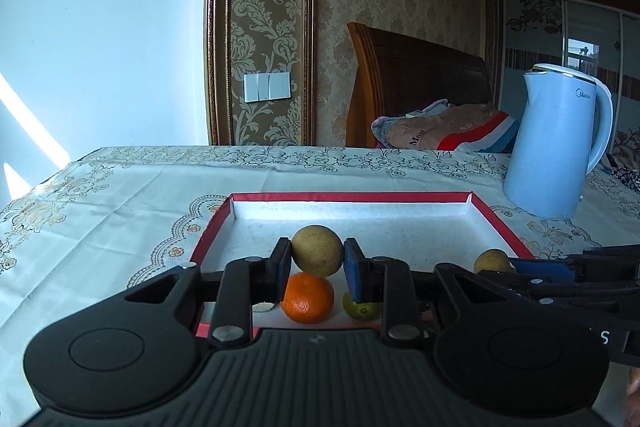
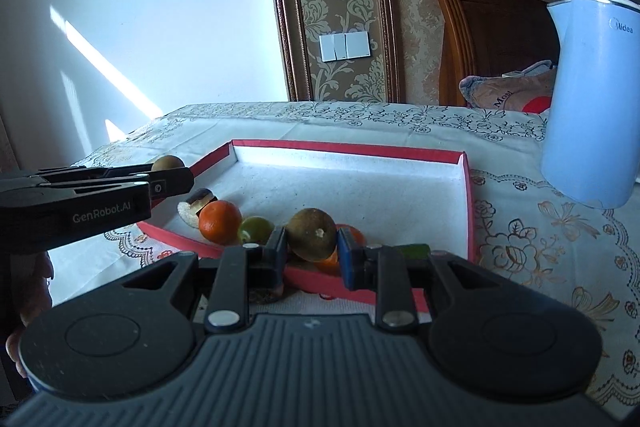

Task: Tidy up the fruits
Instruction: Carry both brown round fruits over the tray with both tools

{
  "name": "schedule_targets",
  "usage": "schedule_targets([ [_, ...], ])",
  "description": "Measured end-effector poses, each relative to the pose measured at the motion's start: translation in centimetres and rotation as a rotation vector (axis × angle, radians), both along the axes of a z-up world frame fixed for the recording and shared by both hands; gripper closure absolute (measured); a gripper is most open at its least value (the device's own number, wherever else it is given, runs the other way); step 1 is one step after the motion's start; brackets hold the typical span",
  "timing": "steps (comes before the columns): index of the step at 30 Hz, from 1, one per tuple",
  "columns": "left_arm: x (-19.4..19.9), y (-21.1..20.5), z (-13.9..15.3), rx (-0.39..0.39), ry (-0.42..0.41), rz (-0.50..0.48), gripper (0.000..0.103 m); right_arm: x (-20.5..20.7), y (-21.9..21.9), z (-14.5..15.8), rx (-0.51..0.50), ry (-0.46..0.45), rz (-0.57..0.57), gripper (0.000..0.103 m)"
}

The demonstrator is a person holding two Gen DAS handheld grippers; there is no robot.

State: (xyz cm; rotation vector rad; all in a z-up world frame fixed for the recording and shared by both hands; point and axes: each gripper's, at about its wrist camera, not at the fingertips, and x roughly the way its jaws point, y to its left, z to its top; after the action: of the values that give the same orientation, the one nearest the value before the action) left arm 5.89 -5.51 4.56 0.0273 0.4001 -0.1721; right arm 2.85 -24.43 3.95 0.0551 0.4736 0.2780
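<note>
A round brownish-green fruit (image 1: 317,250) is held between the pads of the left gripper (image 1: 317,259), above the shallow red-rimmed white tray (image 1: 500,223). A second brown fruit with a pale stem scar (image 2: 312,235) is clamped in the right gripper (image 2: 312,247), over the tray's near edge at 6 o'clock.

A slip is the likely risk, since both fruits are smooth, round and pinched only at the sides. If one is released too high, it could roll into the orange tangerine (image 2: 220,221) and the green fruit (image 2: 258,229) or over the low rim.

The skins look dull and speckled. The pale blue kettle (image 2: 588,99) stands at 2 o'clock.
</note>
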Motion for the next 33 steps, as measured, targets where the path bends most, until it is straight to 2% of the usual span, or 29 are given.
schedule_targets([
  [6, 4.1, -1.0, -0.7, -0.025, 0.081, -0.006, 0.075, 3.4, -0.9, 0.0, -0.017, 0.029, -0.041, 0.077],
  [15, 7.2, -3.2, -2.4, -0.006, 0.174, -0.024, 0.076, 5.9, -1.6, -1.4, -0.039, 0.066, -0.082, 0.077],
  [23, 8.7, -3.9, -3.4, 0.014, 0.207, 0.019, 0.075, 7.9, -2.3, -2.4, -0.033, 0.105, -0.114, 0.077],
  [33, 9.0, -4.6, -4.1, 0.051, 0.215, 0.003, 0.075, 8.8, -1.7, -3.6, -0.06, 0.127, -0.121, 0.077],
])
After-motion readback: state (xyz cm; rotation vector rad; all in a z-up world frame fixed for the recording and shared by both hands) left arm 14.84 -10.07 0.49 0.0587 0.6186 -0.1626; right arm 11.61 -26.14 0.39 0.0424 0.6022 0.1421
